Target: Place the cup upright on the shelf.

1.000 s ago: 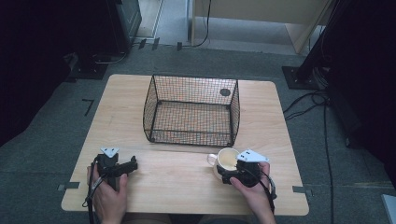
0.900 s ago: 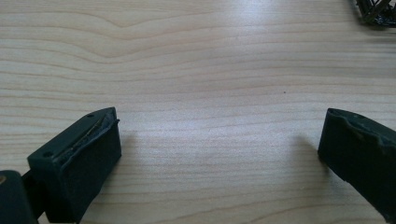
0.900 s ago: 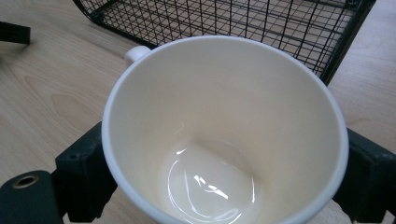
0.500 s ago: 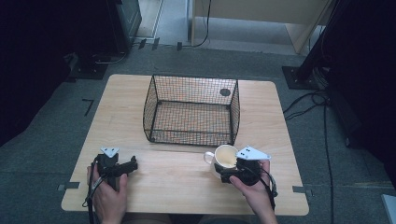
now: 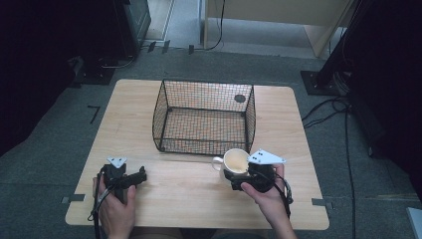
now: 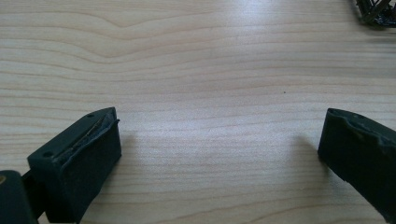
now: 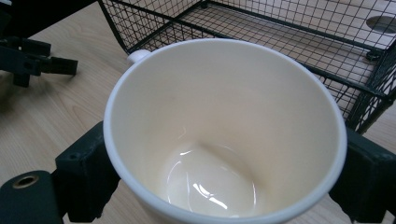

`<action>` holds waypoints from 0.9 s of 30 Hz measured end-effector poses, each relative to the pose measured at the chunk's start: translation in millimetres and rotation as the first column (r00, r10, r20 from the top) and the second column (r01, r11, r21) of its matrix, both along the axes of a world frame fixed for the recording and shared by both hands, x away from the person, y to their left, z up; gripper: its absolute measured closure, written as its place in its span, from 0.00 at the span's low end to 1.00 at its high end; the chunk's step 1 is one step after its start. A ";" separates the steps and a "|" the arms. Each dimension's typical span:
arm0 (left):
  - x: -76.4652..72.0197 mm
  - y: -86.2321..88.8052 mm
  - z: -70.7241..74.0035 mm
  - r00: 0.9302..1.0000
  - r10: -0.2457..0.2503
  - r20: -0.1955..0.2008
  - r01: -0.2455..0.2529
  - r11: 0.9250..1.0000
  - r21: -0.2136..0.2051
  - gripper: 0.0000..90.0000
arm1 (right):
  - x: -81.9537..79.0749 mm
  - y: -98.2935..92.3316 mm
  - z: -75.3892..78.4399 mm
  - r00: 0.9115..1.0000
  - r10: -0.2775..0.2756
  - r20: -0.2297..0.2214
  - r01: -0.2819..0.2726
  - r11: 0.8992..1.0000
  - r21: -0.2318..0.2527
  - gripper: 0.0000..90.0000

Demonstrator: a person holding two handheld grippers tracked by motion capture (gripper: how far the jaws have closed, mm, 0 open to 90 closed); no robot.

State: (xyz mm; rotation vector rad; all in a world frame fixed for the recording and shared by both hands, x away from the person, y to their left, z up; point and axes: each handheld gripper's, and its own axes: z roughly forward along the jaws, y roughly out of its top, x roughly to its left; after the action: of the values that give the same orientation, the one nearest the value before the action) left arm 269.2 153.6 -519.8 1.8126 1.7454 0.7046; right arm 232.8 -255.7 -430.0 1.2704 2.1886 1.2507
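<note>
Cream mug (image 7: 224, 135) sits clamped between the right gripper (image 5: 238, 180) jaws; left gripper (image 6: 219, 154) jaws gape empty

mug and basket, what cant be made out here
- Mug outside wall and base: right gripper view, hidden by its own rim and the jaws either side.
- Mug handle: high view, too small to judge; right gripper view shows just a nub.
- Basket: left gripper view, cut off by the top right edge.
</note>
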 end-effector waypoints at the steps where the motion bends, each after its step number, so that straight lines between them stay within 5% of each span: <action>1: 0.0 0.0 0.0 1.000 0.000 0.000 0.000 1.000 0.000 0.00 | 0.7 0.7 1.3 1.000 0.003 0.003 -0.003 1.000 -0.002 0.11; 27: 0.0 -0.1 0.0 1.000 0.001 0.001 -0.001 1.000 -0.001 0.00 | 20.7 21.1 34.9 0.998 0.046 0.047 -0.046 0.999 -0.002 0.11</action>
State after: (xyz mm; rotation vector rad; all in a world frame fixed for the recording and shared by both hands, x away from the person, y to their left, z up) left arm 269.2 153.5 -519.9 1.8105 1.7456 0.7042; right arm 253.5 -234.6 -395.2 1.1842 2.1968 1.2842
